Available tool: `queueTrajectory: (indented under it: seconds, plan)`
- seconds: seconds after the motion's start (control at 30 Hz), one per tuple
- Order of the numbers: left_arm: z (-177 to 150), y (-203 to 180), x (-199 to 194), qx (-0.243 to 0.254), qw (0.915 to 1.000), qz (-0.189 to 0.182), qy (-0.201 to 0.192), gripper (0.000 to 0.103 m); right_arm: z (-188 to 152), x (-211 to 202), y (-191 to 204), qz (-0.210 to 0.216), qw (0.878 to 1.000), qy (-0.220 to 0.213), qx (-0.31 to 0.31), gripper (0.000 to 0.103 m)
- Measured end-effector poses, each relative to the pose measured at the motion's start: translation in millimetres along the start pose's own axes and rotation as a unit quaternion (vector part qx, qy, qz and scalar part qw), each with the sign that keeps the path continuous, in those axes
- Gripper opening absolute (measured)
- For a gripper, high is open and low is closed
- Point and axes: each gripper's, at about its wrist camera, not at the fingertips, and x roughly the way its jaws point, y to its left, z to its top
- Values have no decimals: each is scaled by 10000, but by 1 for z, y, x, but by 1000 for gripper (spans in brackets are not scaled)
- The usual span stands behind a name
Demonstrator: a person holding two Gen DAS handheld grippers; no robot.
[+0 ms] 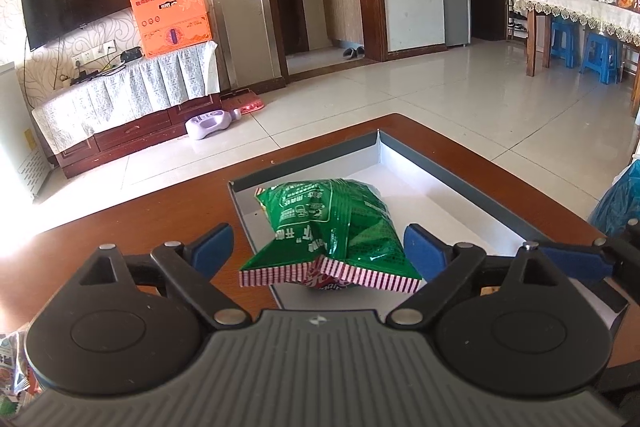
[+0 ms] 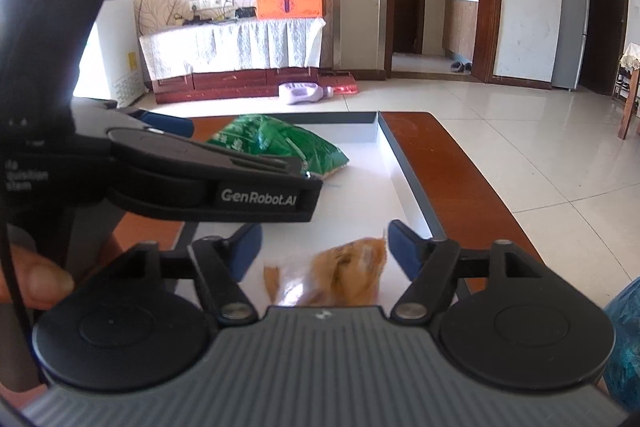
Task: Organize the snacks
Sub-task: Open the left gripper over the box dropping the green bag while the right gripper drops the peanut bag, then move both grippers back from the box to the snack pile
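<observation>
Between the left gripper's (image 1: 318, 245) parted fingers lies a crinkled green snack bag (image 1: 332, 223) (red-striped seam); right gripper (image 2: 324, 243) likewise apart.

Green snack bag (image 1: 332, 227) lying in tray (image 1: 460, 163), orange packet (image 2: 352, 275) nearby

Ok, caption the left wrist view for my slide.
Open left gripper around a green snack bag lying in the shallow grey tray on a wooden table.

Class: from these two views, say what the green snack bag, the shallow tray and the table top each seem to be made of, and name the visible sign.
Green snack bag: thin glossy plastic film; it crinkles and glints, with a crimped seam.
Tray: probably cardboard, matte grey outside and white inside; thin folded walls meet at the corner.
Table: reddish-brown wood or veneer, polished; it reflects light.
</observation>
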Motion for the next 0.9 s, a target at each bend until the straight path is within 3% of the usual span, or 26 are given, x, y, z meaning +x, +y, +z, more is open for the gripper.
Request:
queueTrajectory:
  seconds: [0.07, 0.63, 0.9]
  plan:
    - [-1, 2, -6, -2, 10000, 18, -22, 95, 1, -2, 3, -29, 9999, -57, -81, 79]
    - [-4, 20, -71, -222, 9990, 331, -180, 95, 6, -24, 2, 179, 9976, -666, -39, 80]
    - [-19, 39, -119, -443, 9969, 617, -199, 95, 6, -38, 27, 456, 9955, -778, -293, 80]
